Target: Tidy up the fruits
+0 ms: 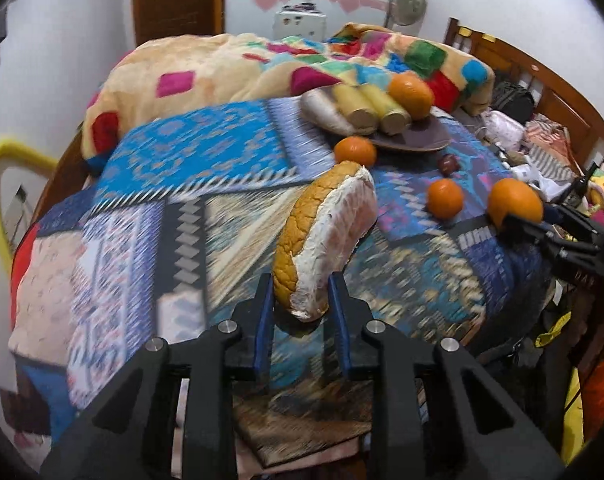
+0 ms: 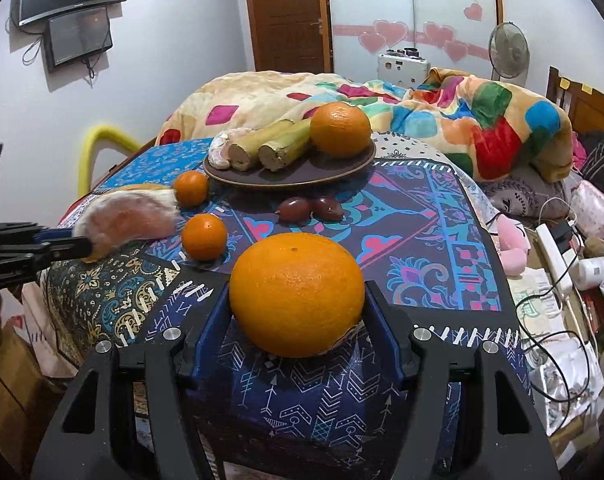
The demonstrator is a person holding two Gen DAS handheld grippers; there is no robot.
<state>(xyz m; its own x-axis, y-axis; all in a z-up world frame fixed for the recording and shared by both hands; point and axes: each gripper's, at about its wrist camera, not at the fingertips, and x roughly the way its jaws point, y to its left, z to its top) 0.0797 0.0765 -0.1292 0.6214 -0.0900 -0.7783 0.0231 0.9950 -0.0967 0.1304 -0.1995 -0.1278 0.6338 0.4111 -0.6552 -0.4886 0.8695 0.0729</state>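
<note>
My left gripper (image 1: 301,292) is shut on a pomelo wedge (image 1: 326,236) with yellow rind and pale flesh, held above the patterned cloth; it also shows in the right wrist view (image 2: 130,220). My right gripper (image 2: 298,308) is shut on a large orange (image 2: 297,294), seen in the left wrist view (image 1: 516,202). A dark plate (image 2: 334,170) at the back holds a peeled wedge (image 2: 222,152), two sugarcane pieces (image 2: 274,144) and another large orange (image 2: 341,129). Two small oranges (image 2: 204,237) (image 2: 191,188) and two dark red fruits (image 2: 310,209) lie on the cloth.
The patterned cloth (image 2: 422,240) covers a raised surface beside a bed with a colourful blanket (image 2: 482,128). Cables, a power strip and clutter (image 2: 562,272) lie at the right. A yellow chair back (image 2: 98,140) stands left. A fan (image 2: 508,50) and door (image 2: 290,12) are behind.
</note>
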